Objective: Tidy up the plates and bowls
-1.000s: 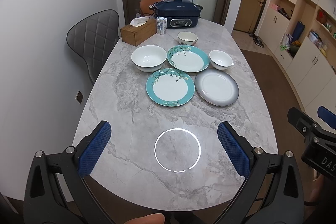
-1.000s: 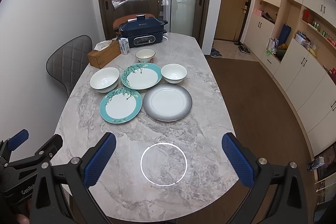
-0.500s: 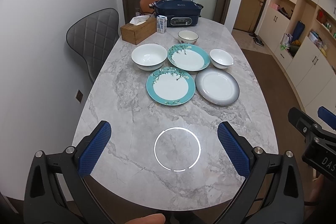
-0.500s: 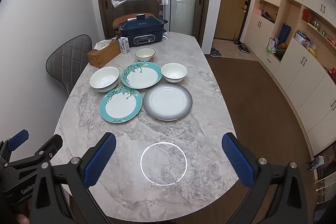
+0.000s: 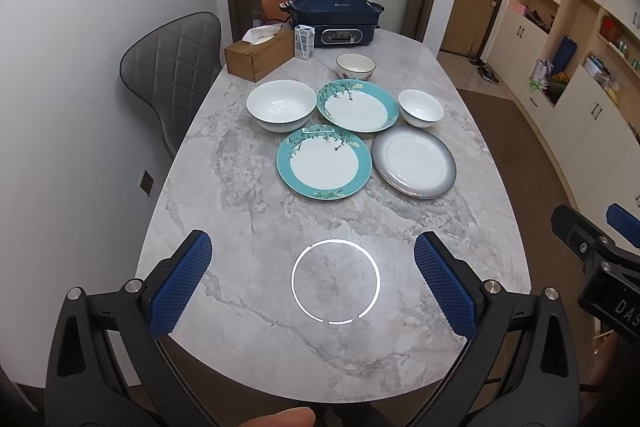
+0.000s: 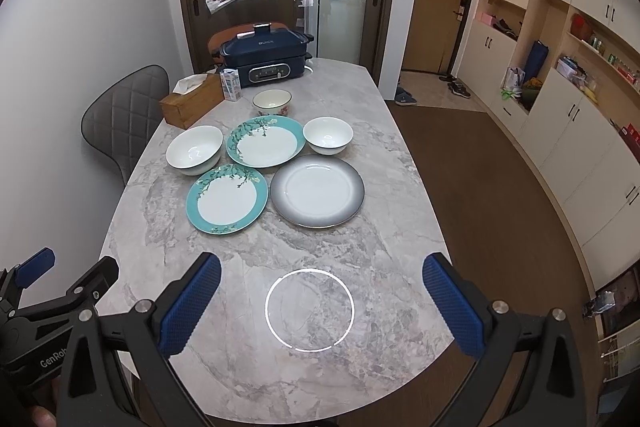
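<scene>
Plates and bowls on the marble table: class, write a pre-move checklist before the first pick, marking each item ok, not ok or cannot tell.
1. Left gripper open, holding nothing: ok.
2. Right gripper open, holding nothing: ok.
3. Near teal-rimmed floral plate lies flat with nothing on it: ok.
4. Grey-rimmed white plate has nothing stacked on it: ok.
5. Large white bowl is upright and holds nothing: ok.
6. Near and far teal plate rims apart: cannot tell.

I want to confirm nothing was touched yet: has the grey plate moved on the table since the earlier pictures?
No. The grey plate keeps its place beside the near teal plate and in front of the small white bowl.
</scene>
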### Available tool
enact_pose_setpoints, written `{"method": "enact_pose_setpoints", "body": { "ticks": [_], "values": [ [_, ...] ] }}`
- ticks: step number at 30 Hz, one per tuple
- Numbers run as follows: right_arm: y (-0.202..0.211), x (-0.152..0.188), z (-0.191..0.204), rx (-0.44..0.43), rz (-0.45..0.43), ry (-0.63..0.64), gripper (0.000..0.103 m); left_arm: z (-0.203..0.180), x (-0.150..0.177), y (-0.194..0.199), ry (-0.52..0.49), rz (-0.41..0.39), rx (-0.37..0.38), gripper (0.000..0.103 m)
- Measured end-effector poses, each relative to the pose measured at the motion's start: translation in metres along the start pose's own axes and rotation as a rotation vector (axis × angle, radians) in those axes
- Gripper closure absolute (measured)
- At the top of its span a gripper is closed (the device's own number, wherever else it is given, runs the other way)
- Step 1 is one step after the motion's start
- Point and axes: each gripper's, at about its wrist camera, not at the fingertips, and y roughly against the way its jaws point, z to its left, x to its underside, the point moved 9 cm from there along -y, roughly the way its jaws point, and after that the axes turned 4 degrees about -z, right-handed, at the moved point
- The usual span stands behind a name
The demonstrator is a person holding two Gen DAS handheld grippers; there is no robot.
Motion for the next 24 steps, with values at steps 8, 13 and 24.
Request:
{"method": "enact_pose_setpoints", "body": {
  "ticks": [8,13,24],
  "values": [
    [0.001,-0.005,0.004,0.021,0.009,-0.009,0.000,0.009,0.001,-0.015,0.005,0.036,0.036,0.000],
    [-0.001,-0.007,0.005,0.034,0.015,-0.017,0.000,0.009,-0.005,-0.030,-0.001,0.048,0.070,0.001],
    [-0.015,-0.013,0.004,0.065,0.035,-0.046,0.000,0.005,-0.021,-0.050,-0.022,0.058,0.103,0.000]
  ]
}}
